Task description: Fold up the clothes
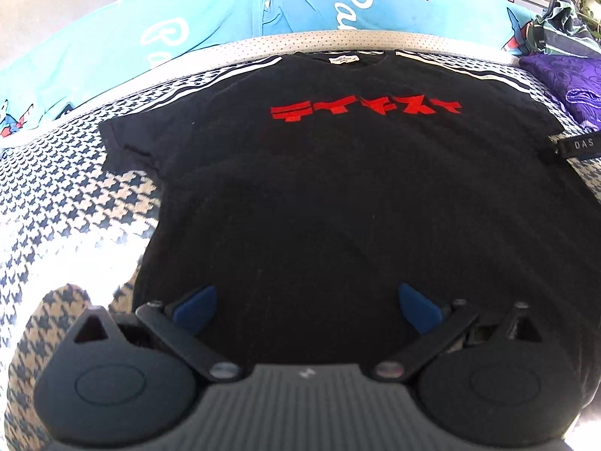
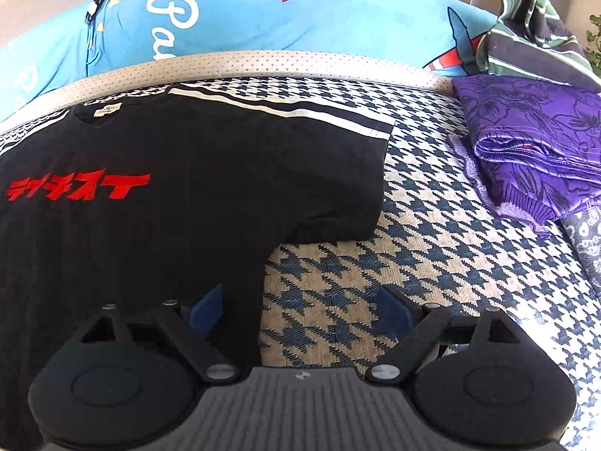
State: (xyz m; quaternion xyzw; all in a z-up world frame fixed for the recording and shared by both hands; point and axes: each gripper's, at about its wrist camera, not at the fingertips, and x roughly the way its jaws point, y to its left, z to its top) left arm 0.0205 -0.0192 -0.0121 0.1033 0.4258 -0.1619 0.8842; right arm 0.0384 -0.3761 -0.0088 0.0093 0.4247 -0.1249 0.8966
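The black short-sleeved cotton T-shirt [image 1: 319, 195] with red block lettering [image 1: 365, 108] across the chest lies spread flat, front side up, on the blue-and-cream houndstooth woven cover [image 1: 75, 203]; in your left wrist view it fills the centre of the frame, collar and white neck label [image 1: 343, 59] toward the top, both sleeves extended; white stripes run along each shoulder. In your right wrist view the same T-shirt [image 2: 157, 195] occupies the left half of the frame; one sleeve [image 2: 338, 188] reaches toward the centre, and the side edge of the shirt runs down to the lower centre.

Your left gripper [image 1: 307, 310] sits at the bottom centre of its frame, above the lower body of the shirt; its blue pads [image 1: 197, 310] stand wide apart with only black fabric visible between them, and nothing is clamped. Your right gripper [image 2: 300, 310] sits at the bottom centre of its frame, straddling the shirt's side edge; its pads [image 2: 392, 310] are likewise wide apart; the left pad is over black fabric, the right pad over the houndstooth cover; whether either pad touches the cloth cannot be determined.

A folded purple floral-patterned garment [image 2: 533, 143] lies at the right of the right wrist view, well apart from the shirt; a light blue cushion with white script lettering [image 2: 263, 26] spans the top of both frames.
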